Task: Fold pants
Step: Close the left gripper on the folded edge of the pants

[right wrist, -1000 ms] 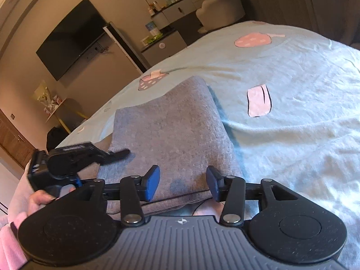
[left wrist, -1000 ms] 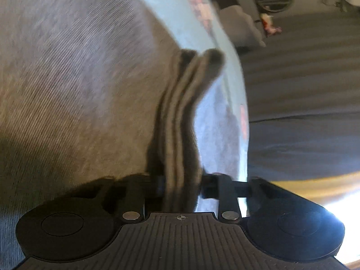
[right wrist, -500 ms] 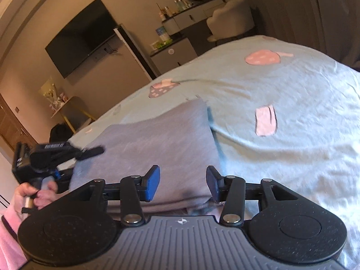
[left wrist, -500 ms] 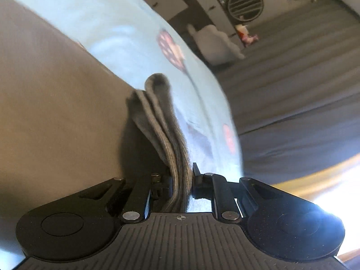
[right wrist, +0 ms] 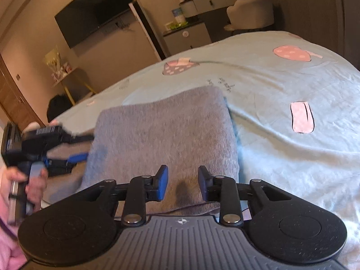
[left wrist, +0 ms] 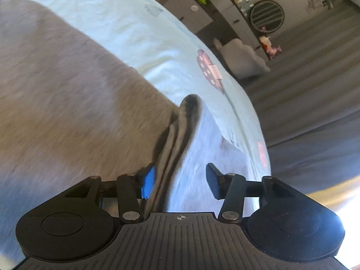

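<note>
The right tool [right wrist: 181,183] sits low over the near edge of the gray pants [right wrist: 164,135]. Its two blue pads are apart and nothing is between them. The pants lie folded in a thick, neat block on the bed [right wrist: 281,135], which has a light blue cover with pink shapes on it.

The left tool [left wrist: 180,181] is at the left side of the pants. Its pads are wide apart. The stacked edge of the pants [left wrist: 177,135] stands up between them, close to the left pad, and the right pad is well away from it. In the right wrist view the left tool [right wrist: 78,148] looks blurry, and a hand [right wrist: 31,182] holds its handle.

Farther back, past the bed, there is a pale chair [right wrist: 250,11] by a long desk [right wrist: 216,0]. A dark TV [right wrist: 94,11] hangs on the wall.
</note>
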Tool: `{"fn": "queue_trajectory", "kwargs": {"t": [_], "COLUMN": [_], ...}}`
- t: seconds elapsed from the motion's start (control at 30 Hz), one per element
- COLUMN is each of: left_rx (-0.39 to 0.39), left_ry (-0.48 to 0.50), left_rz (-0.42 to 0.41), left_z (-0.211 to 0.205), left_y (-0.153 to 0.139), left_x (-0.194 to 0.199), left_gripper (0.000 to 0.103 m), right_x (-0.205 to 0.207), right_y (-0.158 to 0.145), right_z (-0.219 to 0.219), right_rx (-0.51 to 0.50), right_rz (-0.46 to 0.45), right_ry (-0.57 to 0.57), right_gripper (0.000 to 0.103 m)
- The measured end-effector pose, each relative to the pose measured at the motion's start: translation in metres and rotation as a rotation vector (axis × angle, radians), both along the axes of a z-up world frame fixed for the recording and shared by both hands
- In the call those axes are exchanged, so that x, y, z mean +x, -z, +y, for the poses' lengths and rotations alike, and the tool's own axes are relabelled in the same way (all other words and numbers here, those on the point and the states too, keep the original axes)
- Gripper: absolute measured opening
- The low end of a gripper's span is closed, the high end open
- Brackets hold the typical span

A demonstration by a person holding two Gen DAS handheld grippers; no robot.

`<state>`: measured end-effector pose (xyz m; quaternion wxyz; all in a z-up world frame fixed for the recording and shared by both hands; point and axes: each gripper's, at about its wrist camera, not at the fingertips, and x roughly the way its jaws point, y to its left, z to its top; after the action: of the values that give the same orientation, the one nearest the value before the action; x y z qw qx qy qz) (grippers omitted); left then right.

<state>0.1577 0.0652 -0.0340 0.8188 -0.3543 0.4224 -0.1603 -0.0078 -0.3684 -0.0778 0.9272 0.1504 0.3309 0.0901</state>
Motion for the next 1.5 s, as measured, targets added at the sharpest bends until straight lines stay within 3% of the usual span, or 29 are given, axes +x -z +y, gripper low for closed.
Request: {"fn": "queue_trajectory", "kwargs": {"t": [0.1,0.17,0.2,0.23,0.33,0.4,0.47,0.5,0.57,0.67,0.7,0.8,0.97,1.1,1.23,1.3,1.5], "left_rx": [0.021,0.001,-0.009,0.001,0.082,0.126,0.260,0.329,0.415,0.297,0.271,0.264,0.257,0.204,0.209,0.171,0.142], "left_ry": [0.027,0.040,0.045,0.046,0.093,0.093,0.070,0.064,0.047,0.039,0.045,0.075,0.140,0.116,0.095,0.076,0.064], "left_rz": [0.026,0.054,0.048,0.015,-0.195,-0.272,-0.256,-0.212,-0.106,-0.088,-0.088,-0.091,-0.015,-0.003,0.000,-0.001,-0.043], "left_z": [-0.009,-0.017,-0.016,-0.018,-0.029,-0.032,-0.035,-0.035,-0.029,-0.005,0.000,0.003,-0.018,-0.021,-0.019,-0.013,-0.006], "left_y": [0.011,0.016,0.018,0.012,-0.016,-0.030,-0.029,-0.024,-0.012,-0.010,-0.011,-0.011,0.005,0.017,0.016,0.015,0.007], "left_x": [0.016,0.031,0.032,0.032,0.013,0.006,0.008,0.011,0.013,-0.007,-0.014,-0.037,-0.048,-0.054,-0.054,-0.059,-0.068], "left_gripper": [0.055,0.036,0.022,0.021,0.019,0.021,0.030,0.034,0.032,0.035,0.041,0.052,0.053,0.048,0.023,0.019,0.016], "right_x": [0.004,0.007,0.009,0.011,0.019,0.024,0.030,0.033,0.039,0.034,0.031,0.024,0.011,0.003,-0.001,-0.002,0.001], "right_y": [0.001,-0.001,-0.002,-0.004,-0.007,-0.006,-0.001,0.004,0.014,0.014,0.012,0.008,0.005,0.003,0.001,-0.001,-0.005], "right_z": [0.004,0.006,0.006,0.008,0.011,0.012,0.014,0.015,0.017,0.020,0.020,0.021,0.026,0.029,0.033,0.036,0.044], "right_rx": [-0.010,-0.013,-0.017,-0.024,-0.041,-0.046,-0.049,-0.053,-0.058,-0.084,-0.087,-0.080,-0.110,-0.119,-0.130,-0.134,-0.157], "right_rz": [0.003,-0.005,-0.010,-0.015,-0.033,-0.048,-0.025,0.000,0.068,0.061,0.055,0.041,0.037,0.038,0.039,0.037,0.032], "right_ry": [0.000,0.000,-0.001,-0.003,-0.008,-0.007,0.008,0.019,0.026,0.015,0.014,0.016,0.005,-0.003,-0.002,-0.005,-0.013], "right_gripper": [0.028,0.028,0.028,0.028,0.028,0.028,0.028,0.028,0.028,0.028,0.028,0.028,0.028,0.028,0.028,0.029,0.029]}}
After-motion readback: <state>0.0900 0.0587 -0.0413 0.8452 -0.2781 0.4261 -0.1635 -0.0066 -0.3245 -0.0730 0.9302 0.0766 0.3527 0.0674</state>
